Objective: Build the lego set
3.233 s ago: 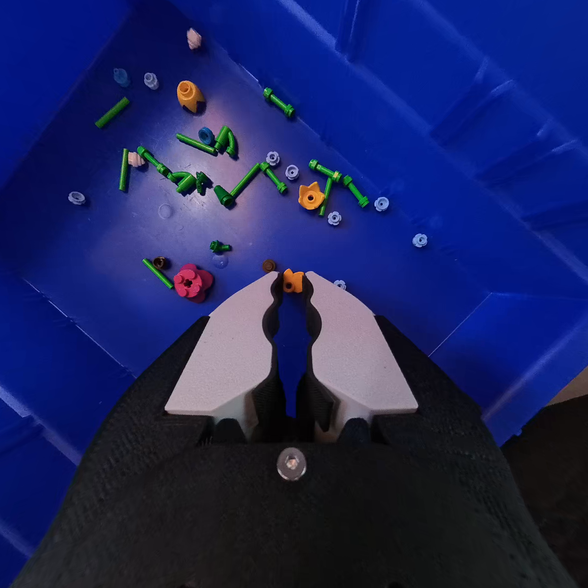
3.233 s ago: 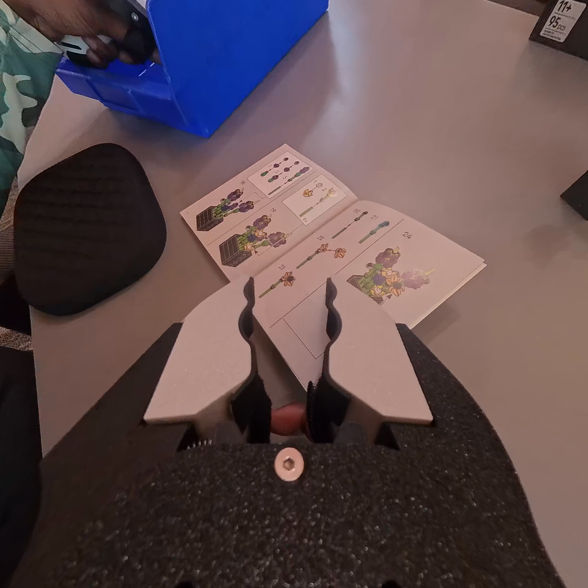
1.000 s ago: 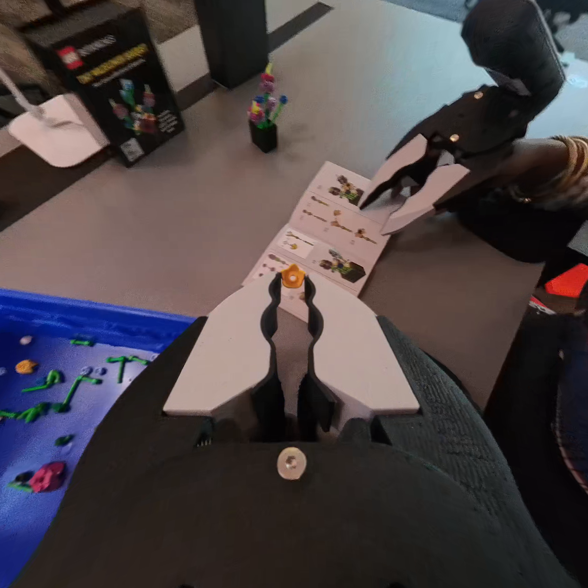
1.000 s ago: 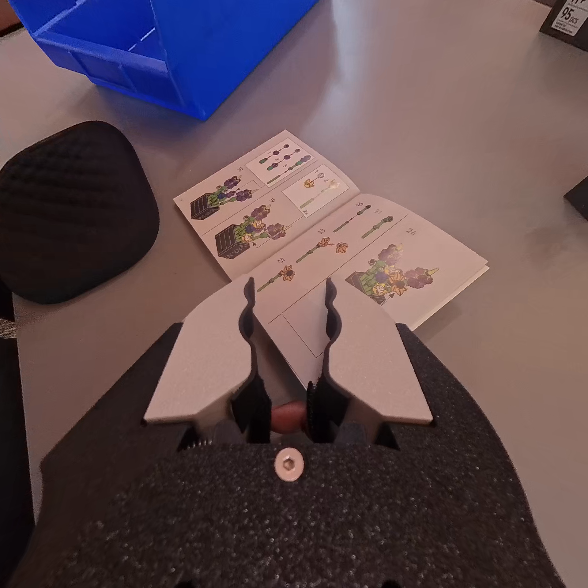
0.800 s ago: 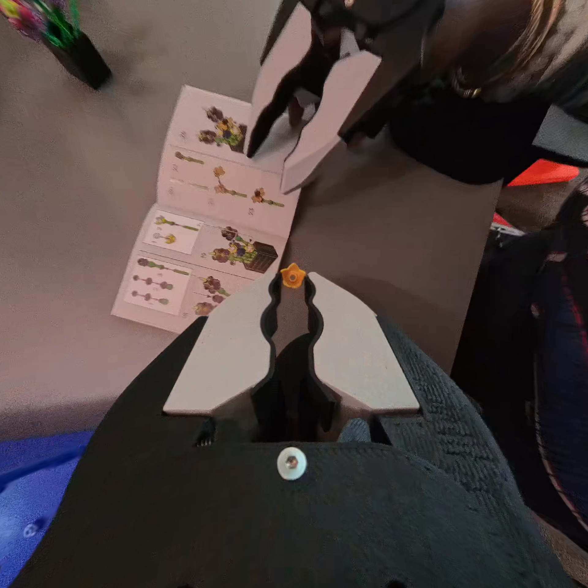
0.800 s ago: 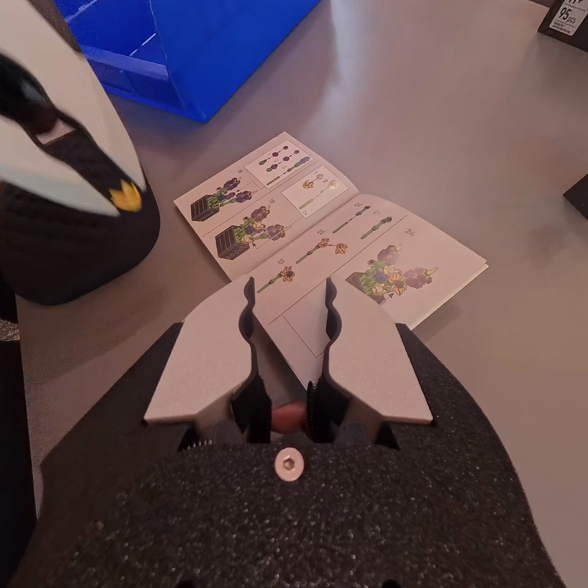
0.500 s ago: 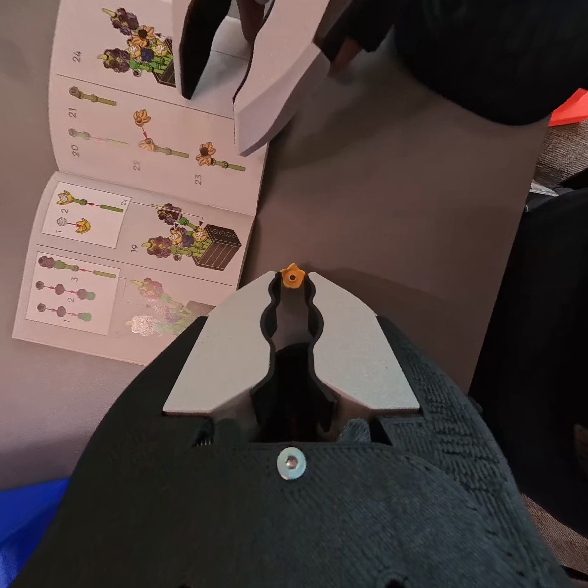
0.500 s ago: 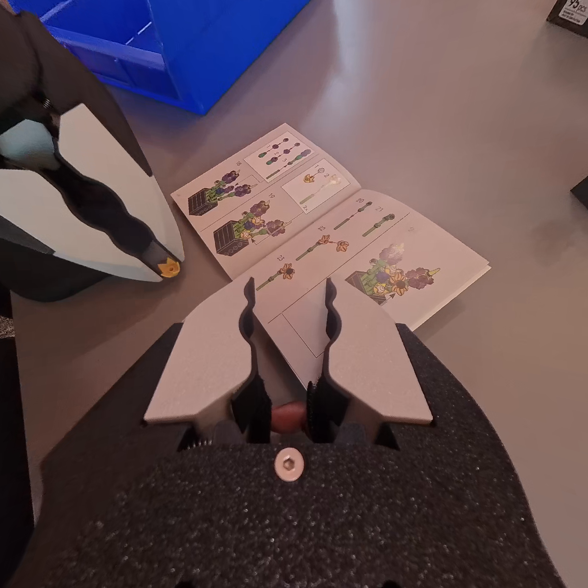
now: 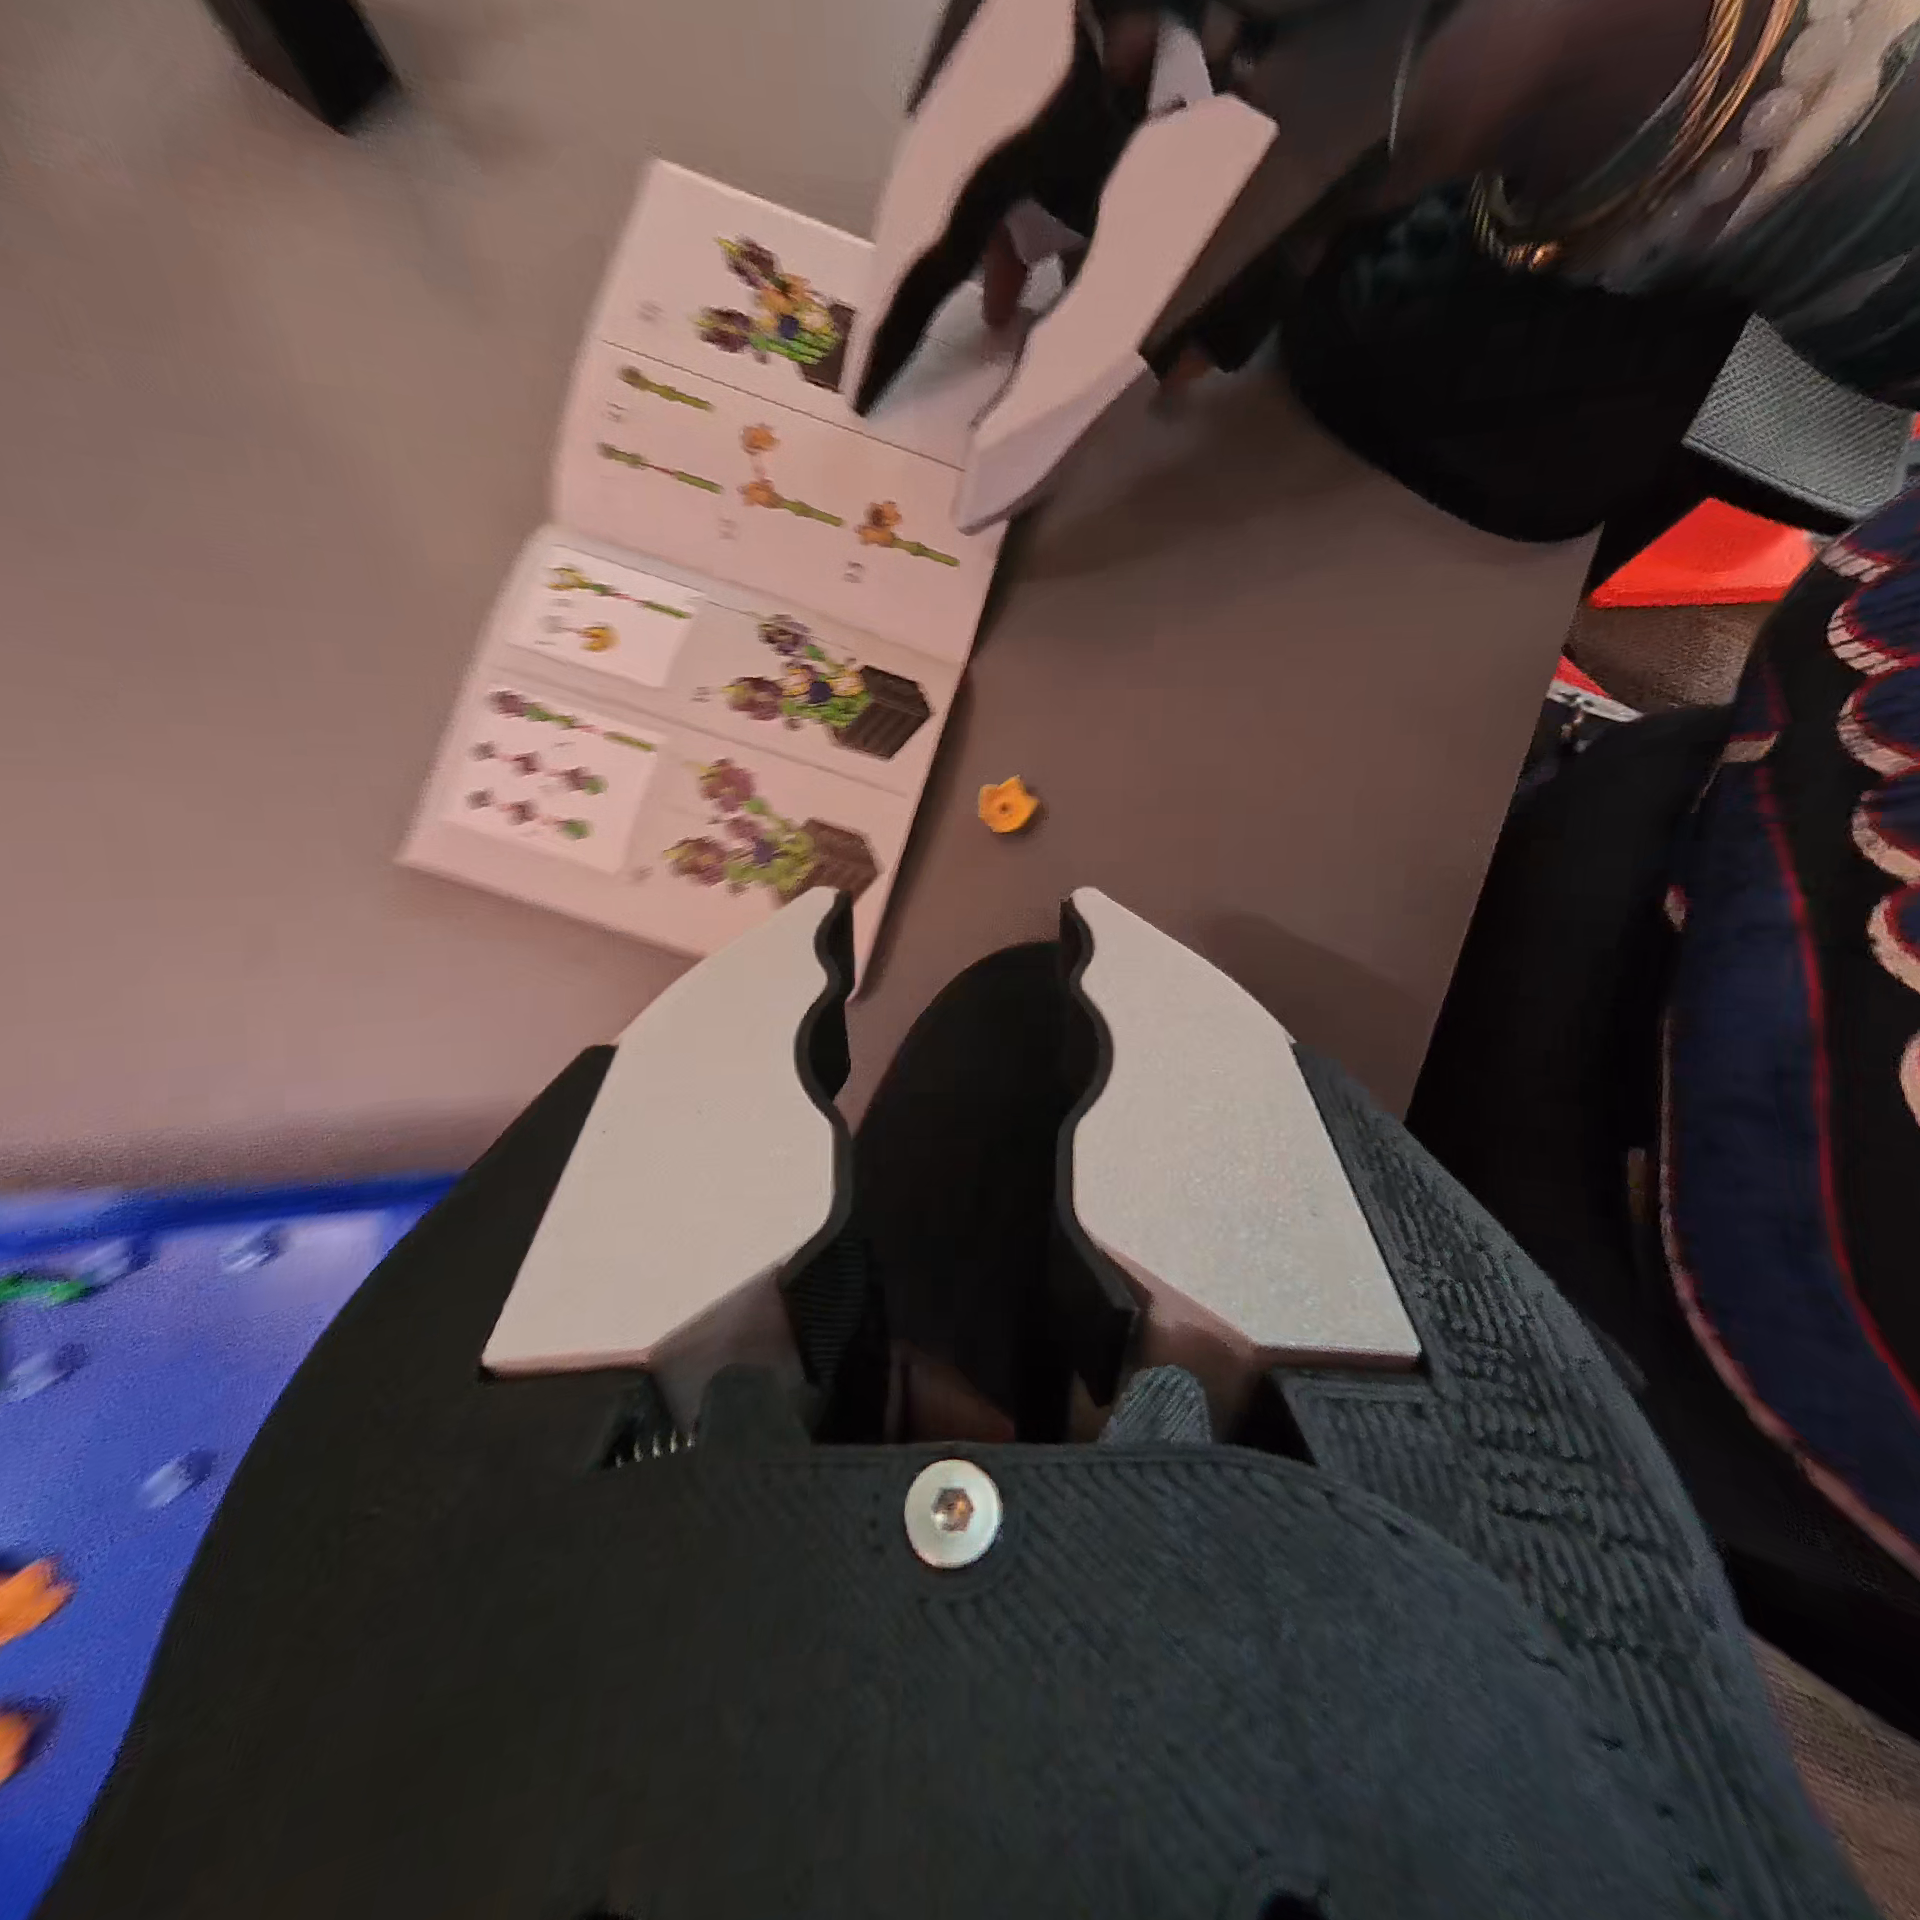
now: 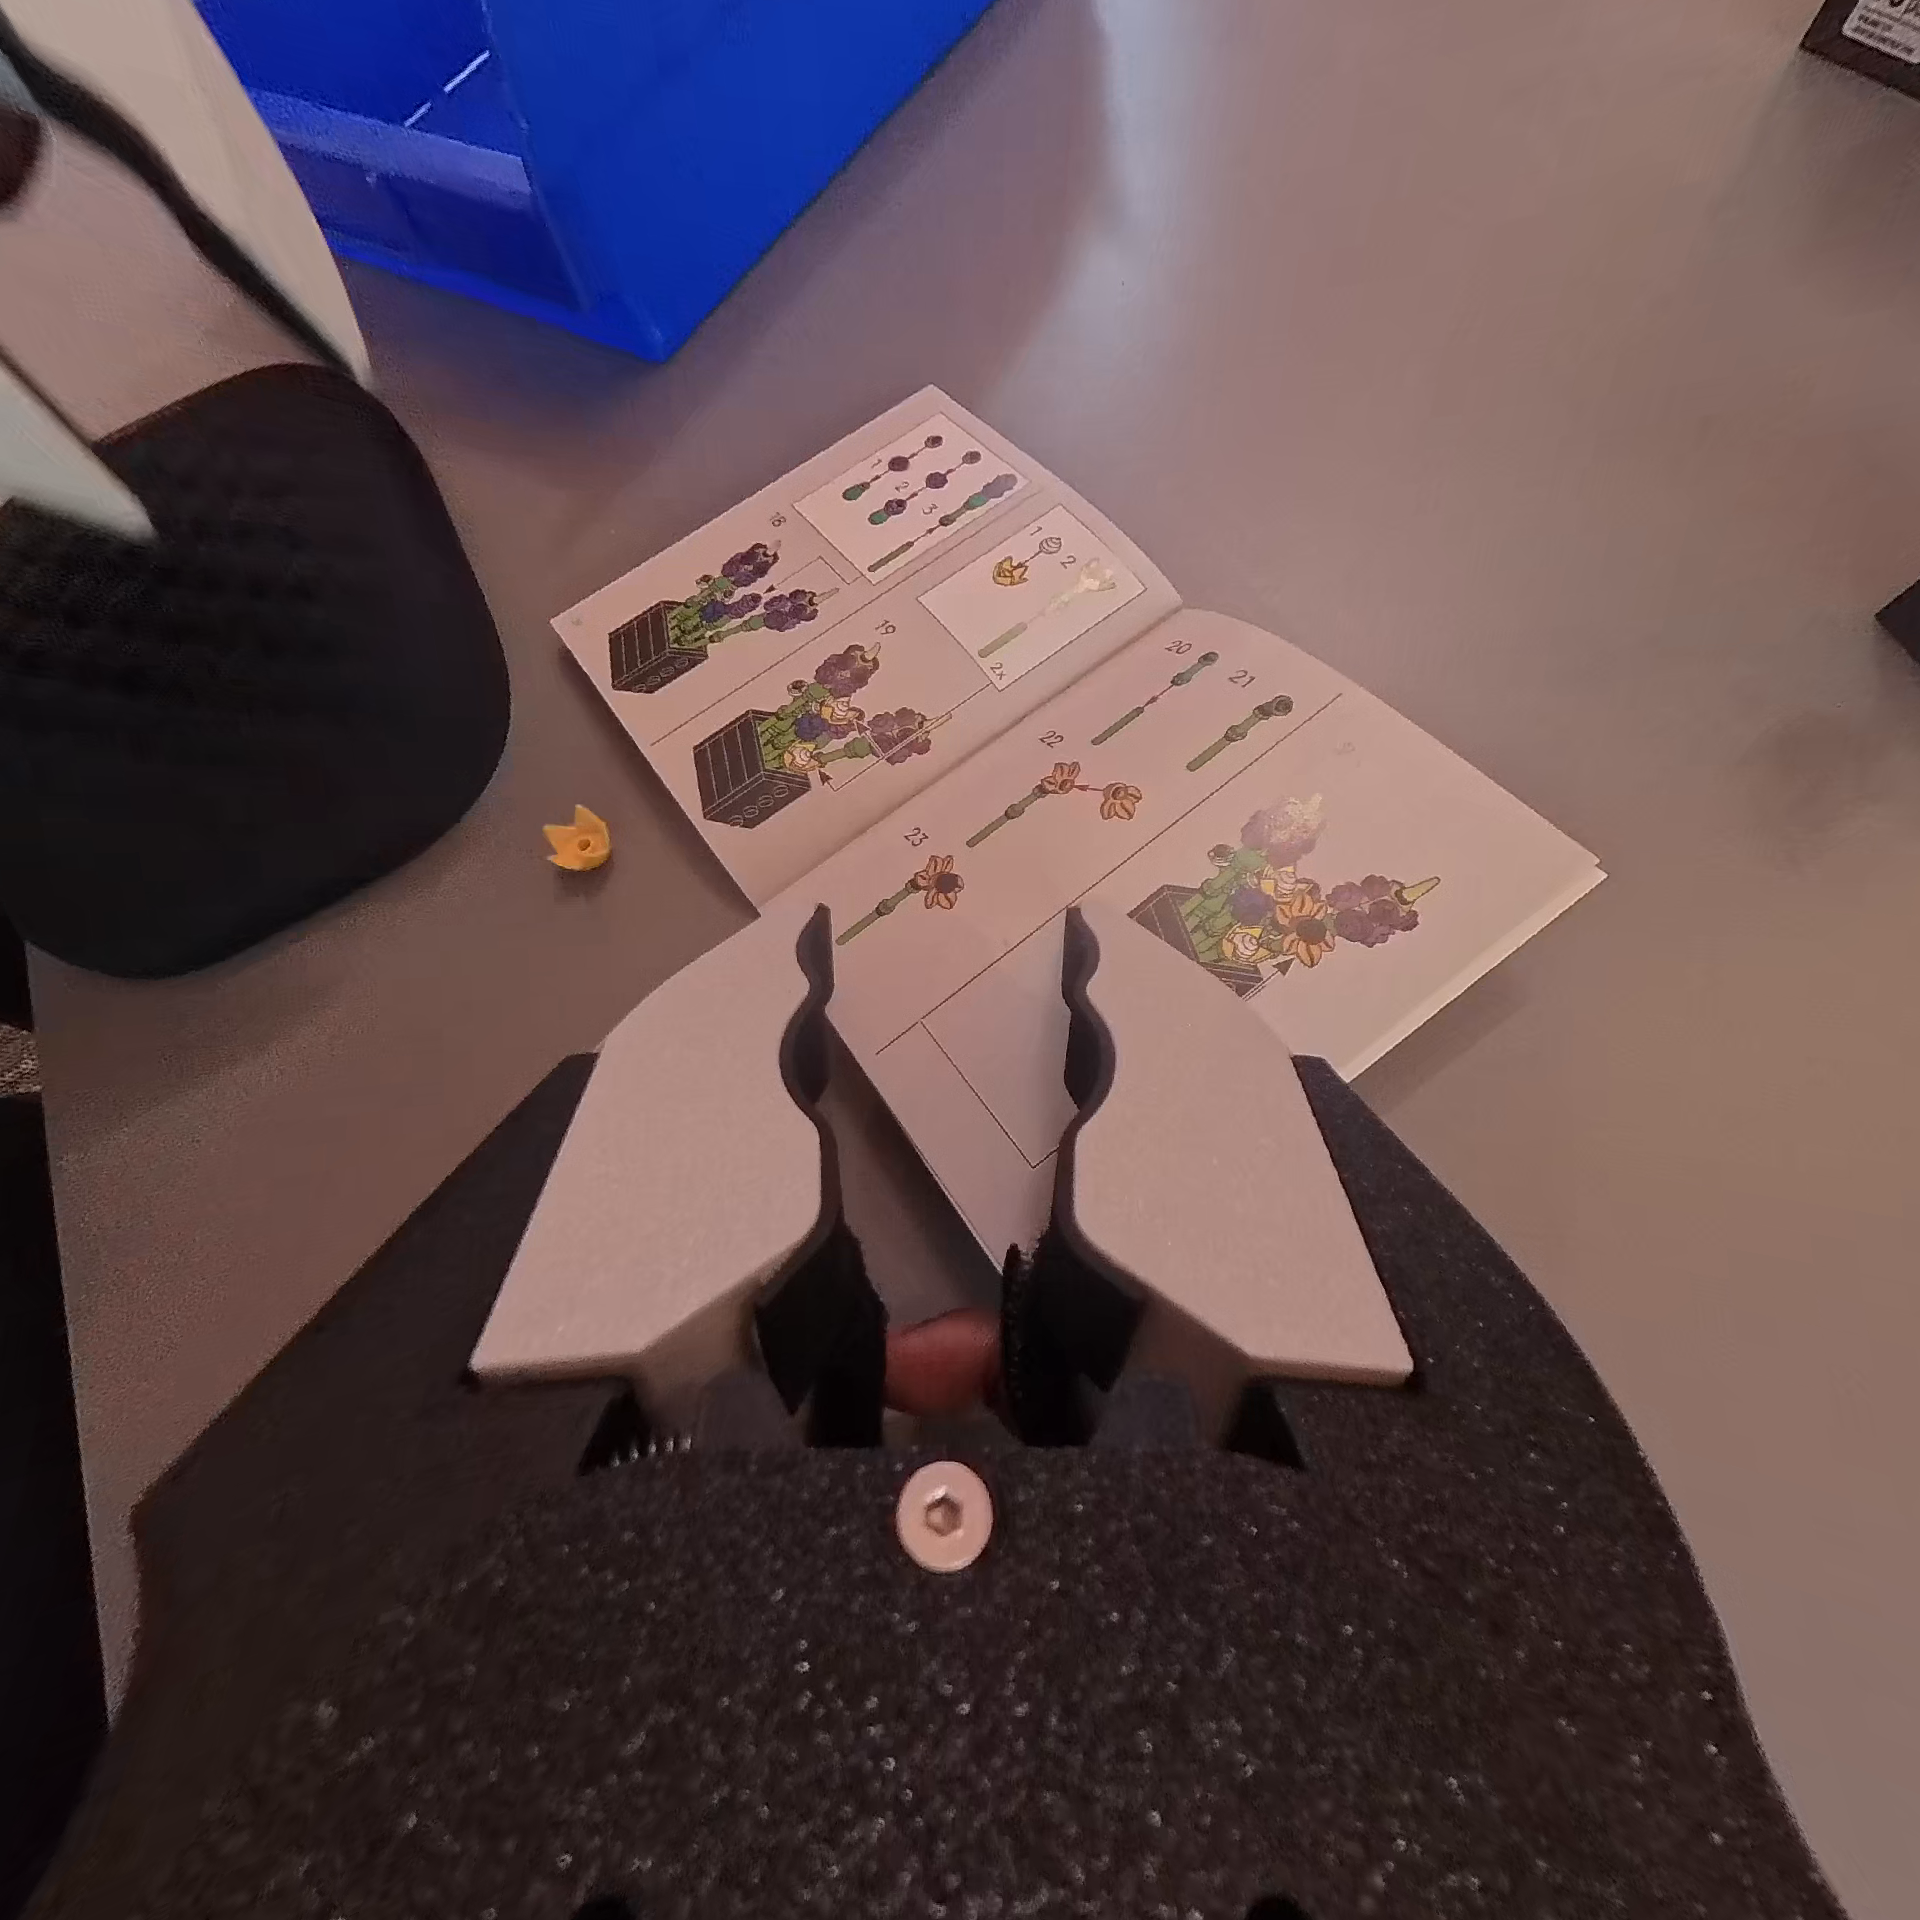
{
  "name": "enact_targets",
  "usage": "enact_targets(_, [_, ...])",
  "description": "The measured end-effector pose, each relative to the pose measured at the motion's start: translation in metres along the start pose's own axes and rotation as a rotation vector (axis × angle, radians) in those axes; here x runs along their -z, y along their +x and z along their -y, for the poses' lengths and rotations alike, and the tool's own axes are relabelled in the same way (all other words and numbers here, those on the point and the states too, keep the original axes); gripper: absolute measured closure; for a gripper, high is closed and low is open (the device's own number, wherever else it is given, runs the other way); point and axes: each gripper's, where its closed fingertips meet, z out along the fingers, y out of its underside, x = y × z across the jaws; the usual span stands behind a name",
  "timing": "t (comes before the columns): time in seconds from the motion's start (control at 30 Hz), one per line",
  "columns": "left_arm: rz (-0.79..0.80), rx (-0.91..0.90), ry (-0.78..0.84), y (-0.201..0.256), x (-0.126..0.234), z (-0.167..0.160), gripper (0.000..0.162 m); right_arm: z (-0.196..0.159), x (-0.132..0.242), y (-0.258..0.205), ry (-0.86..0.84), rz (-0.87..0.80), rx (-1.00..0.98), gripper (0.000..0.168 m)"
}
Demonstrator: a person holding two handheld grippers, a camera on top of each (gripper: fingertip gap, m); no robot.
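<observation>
A small orange flower piece [image 9: 1006, 805] lies on the grey table [image 9: 260, 623] just beside the open instruction booklet [image 9: 748, 582]; it also shows in the right wrist view [image 10: 578, 837], left of the booklet [image 10: 1039, 727]. My left gripper [image 9: 956, 914] is open and empty, raised above and short of the piece. My right gripper [image 10: 940, 930] is open and empty over the booklet's near corner; it also shows in the left wrist view [image 9: 945, 457]. A blurred finger of the left gripper [image 10: 260, 208] shows at the far left of the right wrist view.
The blue bin [image 10: 644, 156] with loose Lego pieces stands at the far left; its floor [image 9: 125, 1403] shows in the left wrist view. A black pad [image 10: 229, 675] lies left of the booklet. A person's clothing [image 9: 1818, 1039] is at the table's edge. About 15 cm separates my left fingertips from my right. The small orange flower piece [image 9: 1006, 805] is about 7 cm from my right fingertips. It turns up in the right wrist view [image 10: 570, 840] as well.
My left gripper carried the orange flower piece from the bin to the table beside the booklet, opened, let it go and pulled back. The right gripper stayed open over the booklet.
</observation>
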Motion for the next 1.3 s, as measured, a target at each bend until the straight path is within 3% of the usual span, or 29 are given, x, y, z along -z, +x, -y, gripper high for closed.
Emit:
enact_targets(0.13, [0.22,0.017,0.048,-0.065,0.063,0.001,0.125,-0.001,-0.001,-0.001,-0.007,-0.002,0.009,0.125])
enact_targets(0.27, [0.466,0.145,0.076,-0.174,0.107,-0.009,0.132,-0.001,-0.001,-0.001,-0.007,-0.003,0.011,0.125])
enact_targets(0.4, [0.441,0.327,-0.108,-0.257,0.088,-0.055,0.137,-0.001,-0.001,-0.001,-0.006,-0.005,0.017,0.125])
enact_targets(0.53, [0.449,0.385,-0.309,-0.303,0.068,-0.099,0.137,-0.001,0.0,0.0,-0.005,-0.008,0.016,0.125])
enact_targets(0.8, [0.412,0.342,-0.376,-0.315,0.046,-0.115,0.14,-0.003,-0.002,0.001,-0.02,-0.007,0.016,0.125])
enact_targets(1.1, [0.428,0.317,-0.354,-0.32,0.041,-0.111,0.148,-0.004,-0.002,0.0,-0.024,-0.008,0.022,0.125])
enact_targets(1.2, [0.498,0.269,-0.305,-0.312,0.058,-0.093,0.148,-0.003,-0.002,0.0,-0.019,-0.01,0.024,0.125])
enact_targets(1.3, [0.558,0.247,-0.116,-0.288,0.084,-0.057,0.148,-0.002,-0.001,0.0,-0.009,-0.012,0.023,0.126])
